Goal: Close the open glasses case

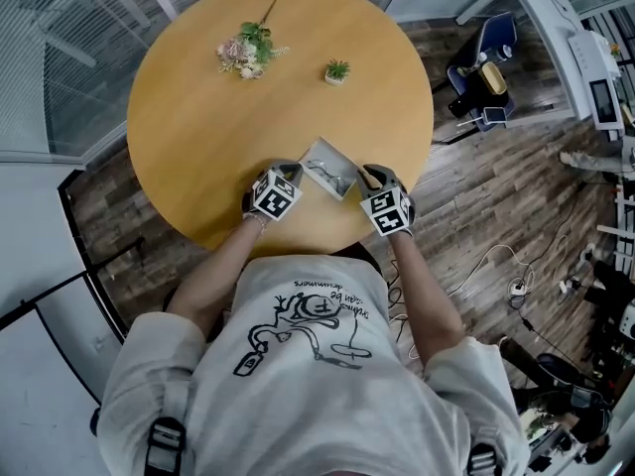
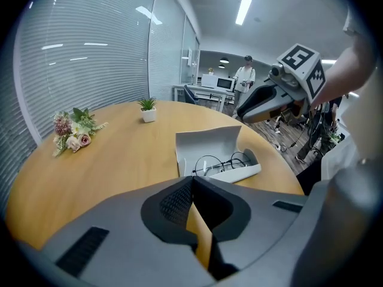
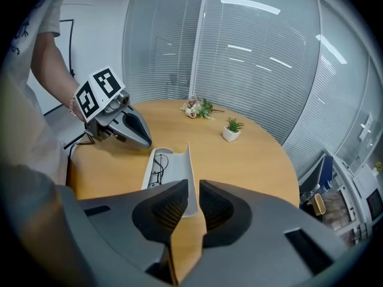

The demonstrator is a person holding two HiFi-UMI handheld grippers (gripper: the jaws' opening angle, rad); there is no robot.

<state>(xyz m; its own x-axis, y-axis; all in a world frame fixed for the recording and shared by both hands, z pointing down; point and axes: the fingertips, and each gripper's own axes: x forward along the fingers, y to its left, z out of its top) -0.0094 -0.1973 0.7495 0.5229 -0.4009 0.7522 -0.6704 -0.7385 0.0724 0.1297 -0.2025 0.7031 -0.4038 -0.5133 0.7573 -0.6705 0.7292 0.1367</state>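
An open grey glasses case [image 1: 330, 170] lies near the front edge of the round wooden table [image 1: 198, 127], with thin black-framed glasses [image 2: 224, 162] inside. Its lid [image 2: 206, 145] stands up. My left gripper [image 1: 294, 174] is at the case's left end, jaws shut with nothing between them; in its own view [image 2: 192, 182] the case [image 2: 209, 154] lies just ahead. My right gripper [image 1: 370, 176] hovers at the case's right end. In the right gripper view [image 3: 192, 188] its jaws are a narrow gap apart and empty, lined up with the raised lid [image 3: 187, 172].
A small flower bunch [image 1: 248, 52] and a tiny potted plant [image 1: 337, 70] sit at the far side of the table. Glass walls with blinds stand behind it. Chairs, cables and equipment [image 1: 486, 77] crowd the floor to the right.
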